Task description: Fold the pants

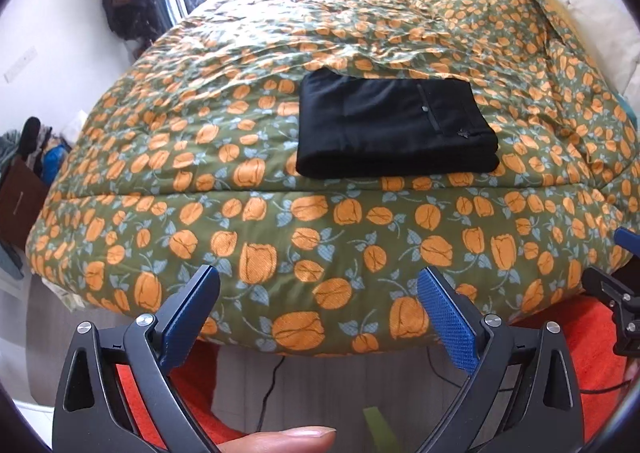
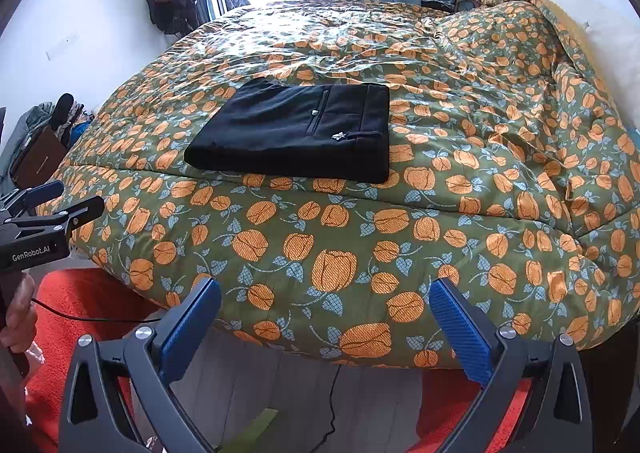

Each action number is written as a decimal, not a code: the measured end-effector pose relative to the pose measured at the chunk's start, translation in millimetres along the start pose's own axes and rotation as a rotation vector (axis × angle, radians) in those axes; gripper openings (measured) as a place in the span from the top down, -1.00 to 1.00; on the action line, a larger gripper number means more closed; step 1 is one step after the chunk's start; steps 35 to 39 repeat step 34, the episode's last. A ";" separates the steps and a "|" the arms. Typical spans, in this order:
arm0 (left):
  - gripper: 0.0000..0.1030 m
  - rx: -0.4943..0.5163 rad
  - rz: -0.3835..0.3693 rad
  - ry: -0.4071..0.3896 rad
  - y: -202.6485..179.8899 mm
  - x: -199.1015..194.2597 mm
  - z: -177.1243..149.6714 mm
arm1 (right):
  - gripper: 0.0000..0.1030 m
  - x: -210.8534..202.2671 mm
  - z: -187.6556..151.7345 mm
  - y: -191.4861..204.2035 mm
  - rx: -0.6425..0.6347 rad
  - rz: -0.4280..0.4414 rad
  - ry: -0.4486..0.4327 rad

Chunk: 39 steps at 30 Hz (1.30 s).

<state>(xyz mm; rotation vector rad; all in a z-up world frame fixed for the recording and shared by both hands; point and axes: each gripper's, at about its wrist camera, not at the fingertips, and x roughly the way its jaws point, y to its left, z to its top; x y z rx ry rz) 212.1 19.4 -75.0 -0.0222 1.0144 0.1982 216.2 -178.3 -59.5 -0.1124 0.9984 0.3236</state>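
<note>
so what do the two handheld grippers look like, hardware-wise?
Both match: the left gripper and right gripper have black metal linkage arms with silver pivot pins and blue textured fingers. Seen from the right wrist, the left unit's black body carries white "GenRobot.AI" lettering, with a thin black cable trailing from it.

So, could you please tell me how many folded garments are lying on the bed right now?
1: the black pants, folded into a compact rectangle, lie on the floral comforter near the bed's front edge. Both open grippers are held back from them. Clothes are piled beyond the bed, though none look folded.
</note>
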 end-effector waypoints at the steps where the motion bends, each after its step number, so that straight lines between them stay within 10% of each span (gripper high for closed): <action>1: -0.97 -0.001 -0.004 0.009 -0.5 0.6 0.3 | -0.99 -1.3 0.7 0.6 -0.003 0.000 0.000; 39: -0.98 0.063 0.049 -0.021 -17.6 -9.1 -4.8 | -0.99 -11.2 8.1 2.2 -0.028 -0.010 -0.024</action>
